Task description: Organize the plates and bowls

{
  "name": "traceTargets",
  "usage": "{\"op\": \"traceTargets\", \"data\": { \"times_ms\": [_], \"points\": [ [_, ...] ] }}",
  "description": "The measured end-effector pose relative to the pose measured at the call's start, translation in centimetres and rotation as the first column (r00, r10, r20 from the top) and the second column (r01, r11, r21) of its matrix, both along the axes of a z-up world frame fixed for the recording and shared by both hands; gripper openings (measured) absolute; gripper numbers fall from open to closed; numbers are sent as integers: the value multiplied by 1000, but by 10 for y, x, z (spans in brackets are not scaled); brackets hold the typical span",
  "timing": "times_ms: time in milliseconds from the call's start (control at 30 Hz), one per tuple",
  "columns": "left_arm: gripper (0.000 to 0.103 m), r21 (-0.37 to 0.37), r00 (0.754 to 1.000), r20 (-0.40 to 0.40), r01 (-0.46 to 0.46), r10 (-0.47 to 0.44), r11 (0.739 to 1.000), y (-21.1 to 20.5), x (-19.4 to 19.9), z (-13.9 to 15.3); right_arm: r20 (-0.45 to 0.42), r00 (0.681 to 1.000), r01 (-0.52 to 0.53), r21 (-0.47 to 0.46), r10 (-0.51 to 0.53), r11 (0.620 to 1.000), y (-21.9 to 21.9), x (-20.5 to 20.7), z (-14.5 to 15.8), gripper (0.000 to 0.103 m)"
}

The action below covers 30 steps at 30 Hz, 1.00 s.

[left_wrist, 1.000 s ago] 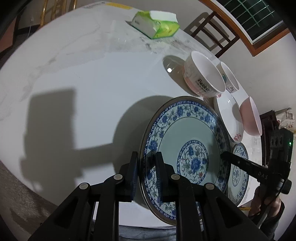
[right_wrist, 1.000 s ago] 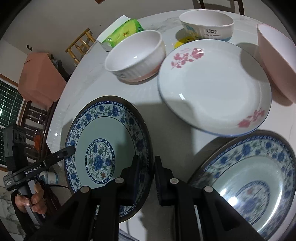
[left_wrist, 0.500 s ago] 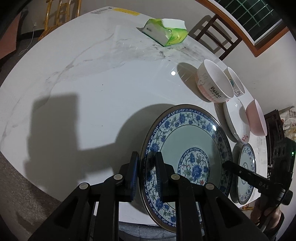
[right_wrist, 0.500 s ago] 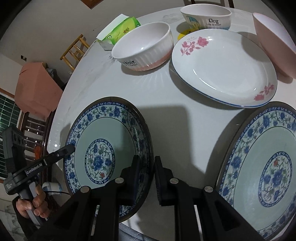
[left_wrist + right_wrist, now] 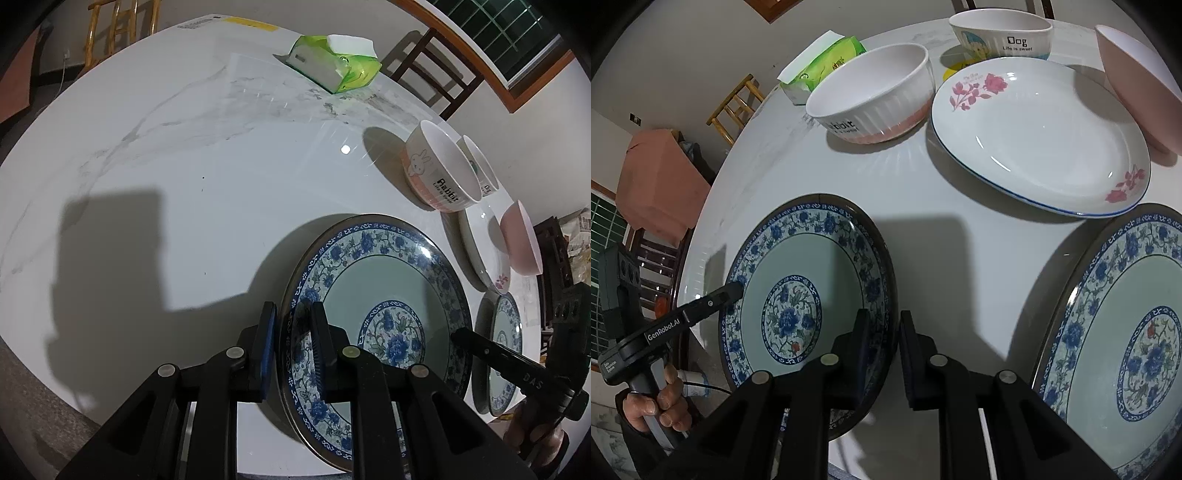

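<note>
Tongs, left view: left tongs (image 5: 290, 325) are clamped on the near-left rim of the blue-flowered plate (image 5: 384, 291), one pad outside the rim and one inside.
Plate, left view: it sits at the near edge of the white marble worktop (image 5: 184, 166), and seems slightly tipped, though I cannot tell whether it is lifted clear.
Right tongs, left view: right tongs (image 5: 456, 336) reach in from the right, their tip at the plate's far rim; a hand (image 5: 535, 432) grips the handle below.
Bowls, left view: a white Rabbit bowl (image 5: 439, 170) stands beyond the plate, a second white bowl (image 5: 480, 166) just behind it, and a pink bowl (image 5: 521, 240) further right.
Other plates, left view: a white plate with pink flowers (image 5: 480, 251) lies between the bowls, and a second blue-flowered plate (image 5: 504, 350) lies at the far right edge.
Tissue pack, left view: a green tissue pack (image 5: 332, 62) lies at the far side of the worktop.

Tongs, right view: right tongs (image 5: 882, 332) pinch the right rim of the same plate (image 5: 805, 280), one pad over the inner face, one outside.
Left tongs, right view: left tongs (image 5: 733, 290) hold the opposite rim.
Neighbours, right view: the second blue plate (image 5: 1126, 332) lies flat to the right, well apart from the held one; the pink-flowered plate (image 5: 1041, 133) lies beyond, flanked by the Rabbit bowl (image 5: 871, 96), a Dog bowl (image 5: 1001, 33) and the pink bowl (image 5: 1137, 81).
</note>
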<state>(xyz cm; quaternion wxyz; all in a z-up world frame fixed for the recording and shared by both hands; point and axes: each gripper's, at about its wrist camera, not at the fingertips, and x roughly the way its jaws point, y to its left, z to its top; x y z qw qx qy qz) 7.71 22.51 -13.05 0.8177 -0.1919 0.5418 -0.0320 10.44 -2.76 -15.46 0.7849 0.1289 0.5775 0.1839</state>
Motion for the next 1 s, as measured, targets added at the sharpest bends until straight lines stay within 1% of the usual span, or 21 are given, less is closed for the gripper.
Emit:
{"op": "traceTargets", "data": {
  "times_ms": [200, 267, 333, 400, 467, 600, 733, 800, 833, 900, 1000],
  "points": [
    [18, -4, 1000, -4, 0, 0, 1000, 1, 1, -3, 2, 1000, -19, -2, 19, 1000, 1, 5, 0, 18],
    [19, 9, 1000, -1, -8, 8, 1000, 2, 1, -3, 5, 1000, -22, -7, 22, 1000, 1, 4, 1, 18],
    [25, 28, 1000, -2, -10, 10, 1000, 2, 2, -2, 1, 1000, -24, -4, 24, 1000, 2, 5, 1, 18],
    [35, 47, 1000, -4, -26, 26, 999, 3, 1, -1, 3, 1000, -23, -9, 23, 1000, 1, 5, 3, 19],
    [37, 65, 999, 4, -42, 42, 997, 5, 0, 3, 20, 999, -27, -19, 28, 999, -2, 3, 7, 21],
    [42, 108, 996, 32, -85, 82, 990, 4, -7, 15, 79, 996, -26, -60, 31, 998, -10, -4, 18, 22],
    [46, 214, 993, 77, -105, 90, 971, -13, -17, 33, 175, 983, -20, -149, 46, 989, -18, -16, 36, 23],
    [50, 253, 991, 111, -95, 69, 963, -29, -24, 44, 210, 976, -11, -184, 50, 983, -21, -20, 45, 23],
    [50, 261, 991, 119, -93, 63, 961, -35, -26, 48, 223, 973, -9, -194, 53, 981, -22, -22, 48, 23],
    [58, 271, 989, 142, -81, 44, 959, -49, -31, 56, 255, 965, -1, -232, 61, 973, -26, -29, 55, 23],
    [61, 288, 987, 160, -69, 23, 955, -75, -40, 64, 288, 956, 19, -280, 65, 960, -36, -39, 62, 23]
  ]
}}
